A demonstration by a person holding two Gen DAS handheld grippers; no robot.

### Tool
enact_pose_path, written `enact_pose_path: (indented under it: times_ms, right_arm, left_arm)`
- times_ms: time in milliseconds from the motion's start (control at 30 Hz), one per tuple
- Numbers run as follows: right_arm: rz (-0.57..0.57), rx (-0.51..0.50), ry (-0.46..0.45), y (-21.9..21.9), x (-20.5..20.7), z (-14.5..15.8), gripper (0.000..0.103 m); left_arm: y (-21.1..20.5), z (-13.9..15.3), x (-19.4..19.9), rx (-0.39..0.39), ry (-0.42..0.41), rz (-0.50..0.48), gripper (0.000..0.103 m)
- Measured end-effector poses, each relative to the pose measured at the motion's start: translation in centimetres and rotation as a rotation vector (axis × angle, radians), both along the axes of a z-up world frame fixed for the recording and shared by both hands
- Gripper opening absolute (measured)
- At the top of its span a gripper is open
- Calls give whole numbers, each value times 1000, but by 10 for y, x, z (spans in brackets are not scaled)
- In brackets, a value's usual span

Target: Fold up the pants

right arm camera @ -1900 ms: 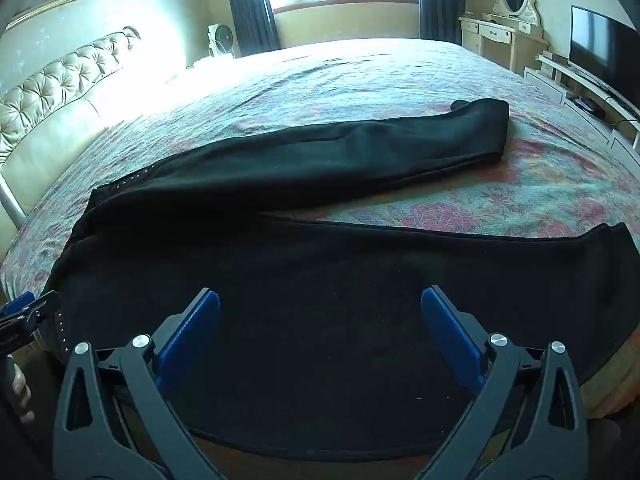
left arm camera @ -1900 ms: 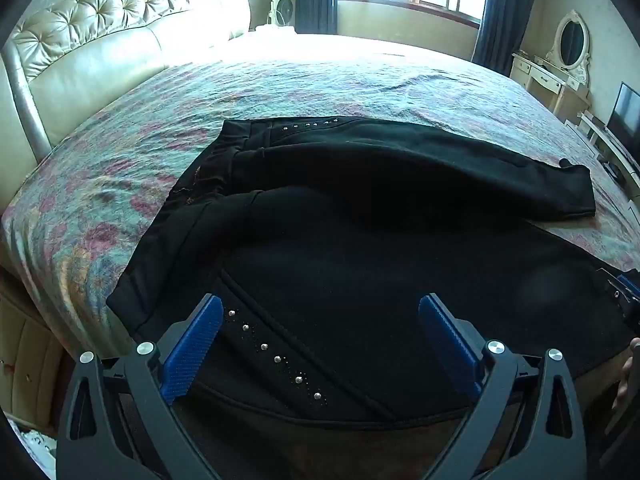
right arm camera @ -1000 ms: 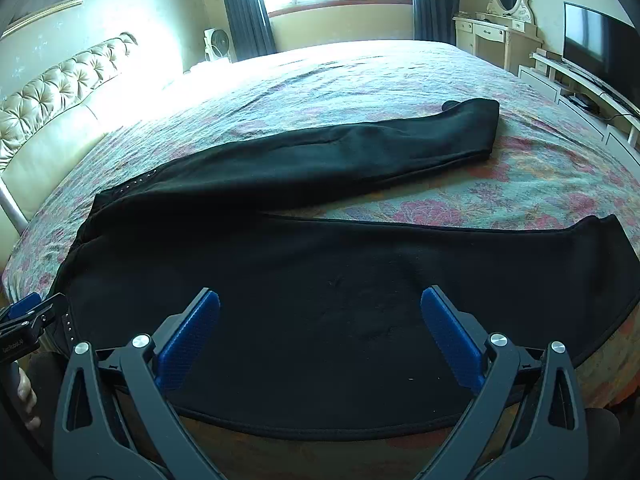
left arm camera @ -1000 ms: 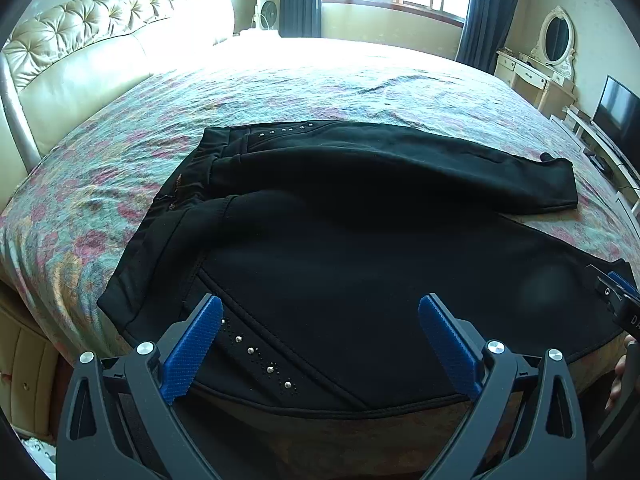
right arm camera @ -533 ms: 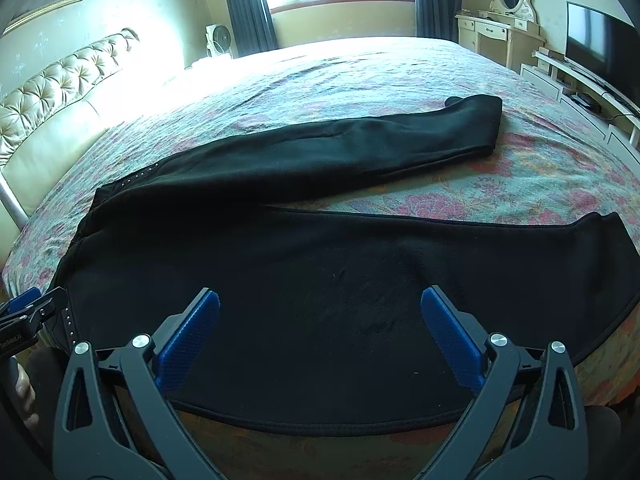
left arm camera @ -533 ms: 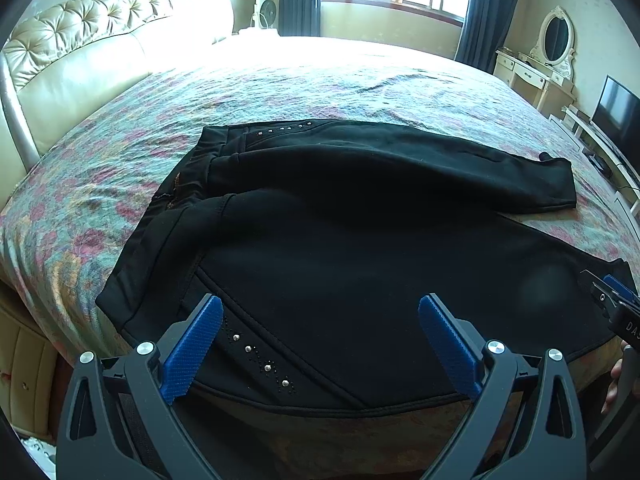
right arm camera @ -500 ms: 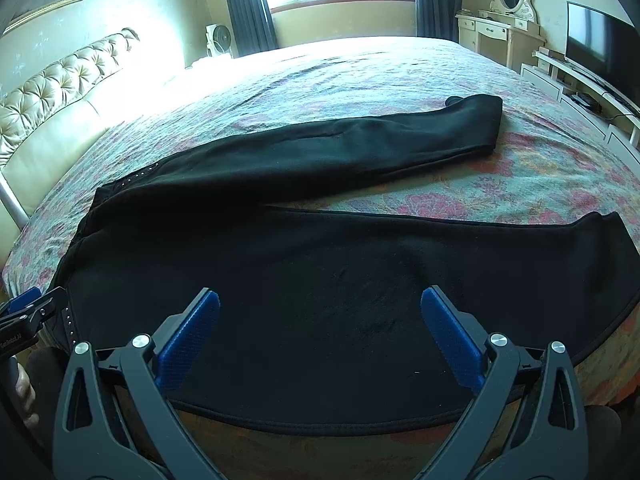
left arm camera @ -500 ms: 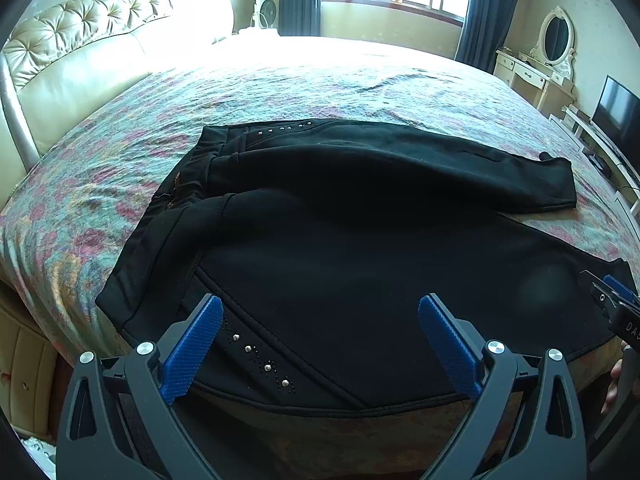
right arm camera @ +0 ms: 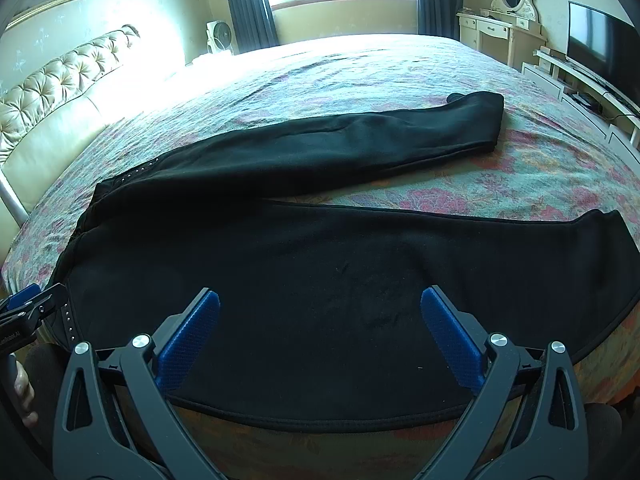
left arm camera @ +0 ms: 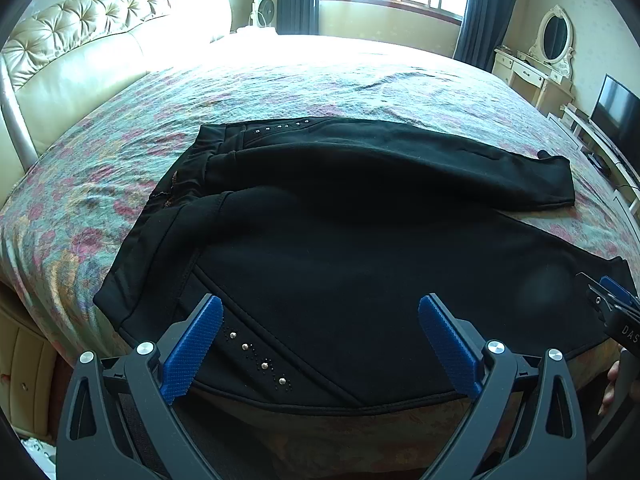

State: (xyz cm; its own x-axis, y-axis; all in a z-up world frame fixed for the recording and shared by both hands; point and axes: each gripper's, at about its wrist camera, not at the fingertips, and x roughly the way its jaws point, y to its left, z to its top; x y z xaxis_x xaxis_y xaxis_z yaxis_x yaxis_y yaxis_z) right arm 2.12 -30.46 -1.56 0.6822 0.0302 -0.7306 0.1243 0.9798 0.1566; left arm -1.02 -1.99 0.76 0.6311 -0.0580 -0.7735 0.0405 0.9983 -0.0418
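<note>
Black pants (left arm camera: 340,248) lie spread flat on the bed, waistband to the left, legs parted and running right; they also show in the right wrist view (right arm camera: 320,264). Silver studs (left arm camera: 256,356) mark the near hip. My left gripper (left arm camera: 320,340) is open and empty, above the near edge of the hip. My right gripper (right arm camera: 320,332) is open and empty, above the near leg by the bed's front edge. The right gripper's tip shows at the right edge of the left wrist view (left arm camera: 616,308); the left gripper's tip shows at the left edge of the right wrist view (right arm camera: 28,308).
A floral bedspread (left arm camera: 304,80) covers the wide bed. A tufted cream headboard (left arm camera: 80,52) stands at the left. A dressing table with mirror (right arm camera: 496,28) and a TV on a low unit (right arm camera: 596,44) stand to the right. A fan (right arm camera: 218,38) stands by the window.
Both grippers have pulled back and risen a little from the pants over the last two seconds; in the last half second almost nothing moved. The pants lie as before.
</note>
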Motion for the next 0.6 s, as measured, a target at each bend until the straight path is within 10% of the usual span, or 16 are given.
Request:
enact_pose_path:
  times_ms: [600]
  right_arm:
    - [2,-2,7,1,-2,-3,101]
  left_arm:
    - [-2,0,-1,-1,3,-7,98]
